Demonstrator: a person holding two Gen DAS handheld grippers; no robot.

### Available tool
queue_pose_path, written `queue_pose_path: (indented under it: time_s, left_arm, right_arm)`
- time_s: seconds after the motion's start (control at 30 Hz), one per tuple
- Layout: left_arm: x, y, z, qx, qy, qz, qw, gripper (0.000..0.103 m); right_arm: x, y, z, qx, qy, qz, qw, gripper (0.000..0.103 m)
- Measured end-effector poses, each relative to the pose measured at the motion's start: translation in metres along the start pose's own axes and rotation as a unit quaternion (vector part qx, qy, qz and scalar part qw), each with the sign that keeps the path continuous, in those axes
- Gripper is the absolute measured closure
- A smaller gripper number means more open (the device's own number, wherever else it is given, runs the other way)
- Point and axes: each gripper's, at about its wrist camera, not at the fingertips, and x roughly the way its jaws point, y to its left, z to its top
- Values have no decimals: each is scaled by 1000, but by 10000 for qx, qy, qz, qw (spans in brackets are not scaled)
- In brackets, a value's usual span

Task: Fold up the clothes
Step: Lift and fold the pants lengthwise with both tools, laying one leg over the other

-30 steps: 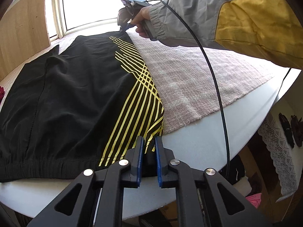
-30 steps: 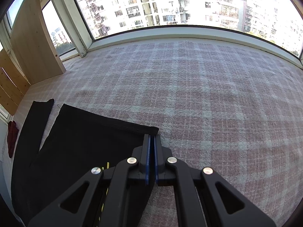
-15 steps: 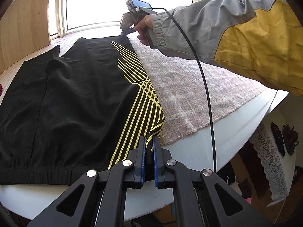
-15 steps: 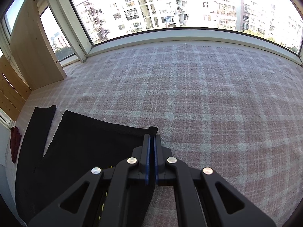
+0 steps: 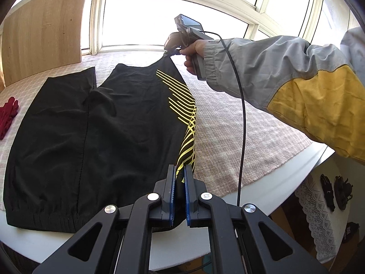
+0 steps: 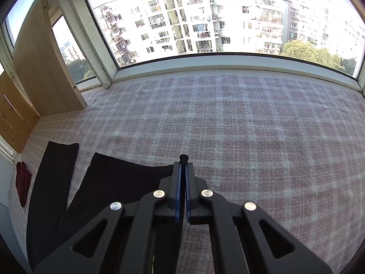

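Observation:
Black shorts (image 5: 102, 137) with yellow stripes lie on a pink plaid cloth (image 5: 239, 132). My left gripper (image 5: 179, 173) is shut on the shorts' waistband corner at the right edge and holds it lifted. My right gripper (image 5: 173, 51), seen far off in the left wrist view, is shut on the hem corner of the right leg and holds it above the cloth. In the right wrist view the right gripper (image 6: 183, 166) pinches a black fold of the shorts (image 6: 114, 182). The shorts' right edge hangs taut between both grippers.
A dark red cloth (image 5: 8, 114) lies at the far left of the cloth-covered table. A wooden board (image 5: 43, 27) leans by the window. The white table edge (image 5: 285, 182) curves at the right, with a cable (image 5: 243, 114) hanging from the right gripper.
Both grippers have risen, lifting the right edge of the shorts off the cloth. The striped side now stands up between them instead of lying flat.

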Motion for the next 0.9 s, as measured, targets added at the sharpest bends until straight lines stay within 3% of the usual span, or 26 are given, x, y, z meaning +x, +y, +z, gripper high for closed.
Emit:
queue_pose_path:
  time_s: [0.37, 0.57, 0.77, 0.9]
  left_arm:
    - [-52, 94, 5, -774, -323, 421, 9956, 97]
    - [-71, 155, -8, -1134, -335, 580, 9913, 97]
    - [-69, 218, -27, -1815, -225, 722, 9805, 97]
    - [-73, 243, -41, -2006, -186, 806, 9762, 97]
  right_arm:
    - [-6, 102, 40, -329, -90, 3, 9994, 100]
    - [6, 194, 53, -590, -77, 43, 9982, 99]
    - [37, 284, 58, -930, 35, 181, 9955, 100]
    - [59, 336, 50, -1262, 171, 333, 9913, 100]
